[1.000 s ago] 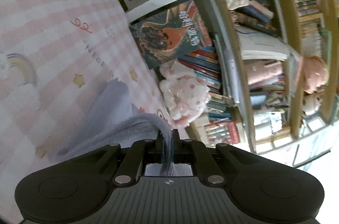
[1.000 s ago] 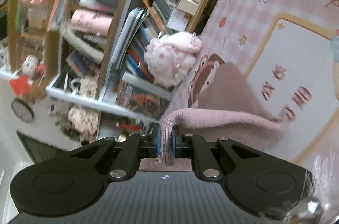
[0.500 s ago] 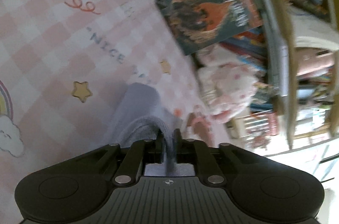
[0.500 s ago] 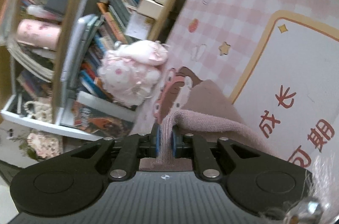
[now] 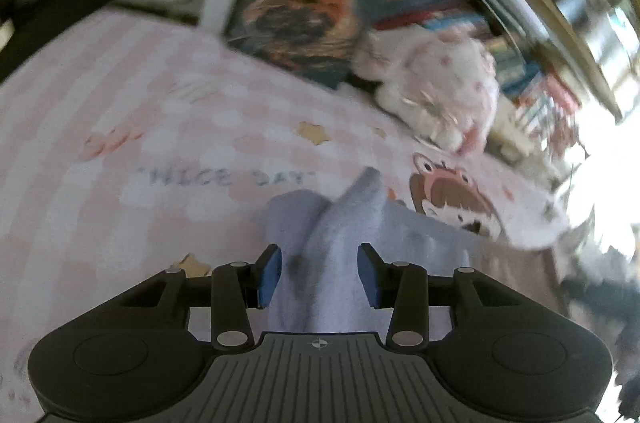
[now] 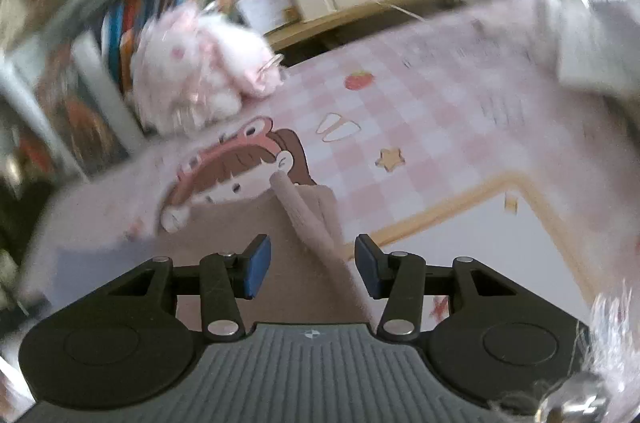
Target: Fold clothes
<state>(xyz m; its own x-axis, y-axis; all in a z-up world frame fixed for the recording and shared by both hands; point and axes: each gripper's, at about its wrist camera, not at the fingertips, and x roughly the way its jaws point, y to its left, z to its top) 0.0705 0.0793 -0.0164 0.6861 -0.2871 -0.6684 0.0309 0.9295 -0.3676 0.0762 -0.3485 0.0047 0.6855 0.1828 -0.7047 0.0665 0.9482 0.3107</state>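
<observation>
Both grippers' fingers [image 5: 269, 277] [image 6: 256, 271] now opening, releasing the soft knit garment [image 5: 340, 223].

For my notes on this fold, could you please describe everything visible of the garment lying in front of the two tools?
The garment is soft, fuzzy knit, pale lavender-grey in the left view and dusty pink-brown in the right. It lies on the pink checked mat, partly covering its cartoon print. A thick folded ridge runs between the blue pads of each opening tool, left and right; no pad presses it.
</observation>
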